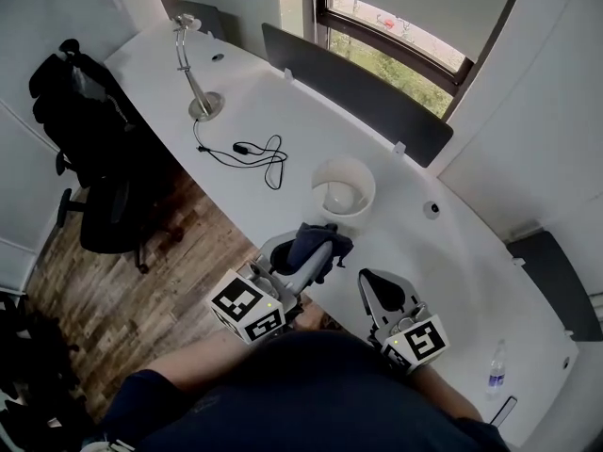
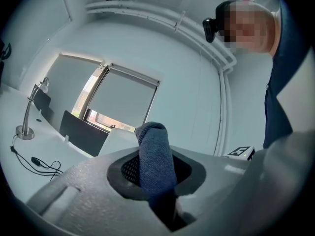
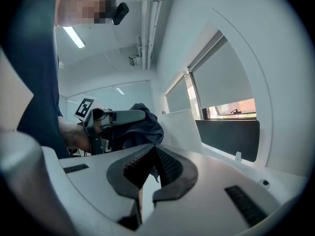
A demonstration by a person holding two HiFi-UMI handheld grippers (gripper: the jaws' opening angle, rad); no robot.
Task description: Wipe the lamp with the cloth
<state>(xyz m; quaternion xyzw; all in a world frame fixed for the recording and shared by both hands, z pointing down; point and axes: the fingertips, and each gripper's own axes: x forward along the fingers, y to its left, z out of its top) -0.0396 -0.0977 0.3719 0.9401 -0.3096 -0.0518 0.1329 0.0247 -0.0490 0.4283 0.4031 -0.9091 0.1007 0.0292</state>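
Observation:
The silver desk lamp (image 1: 193,75) stands at the far left end of the white desk (image 1: 443,252); in the left gripper view the lamp (image 2: 30,108) is small and far off to the left. My left gripper (image 1: 318,249) is near the desk's front edge, shut on a dark blue cloth (image 1: 316,238). The cloth (image 2: 155,156) stands up between the jaws. My right gripper (image 1: 380,295) is just to its right, shut with nothing in it. In the right gripper view the cloth (image 3: 143,126) hangs bunched from the left gripper (image 3: 120,118).
A black cable (image 1: 256,153) lies coiled beside the lamp base. A white bucket (image 1: 344,189) sits just beyond the grippers. Dark partition panels (image 1: 353,92) line the desk's far edge. A plastic bottle (image 1: 497,365) is at the right, a black office chair (image 1: 99,168) at the left.

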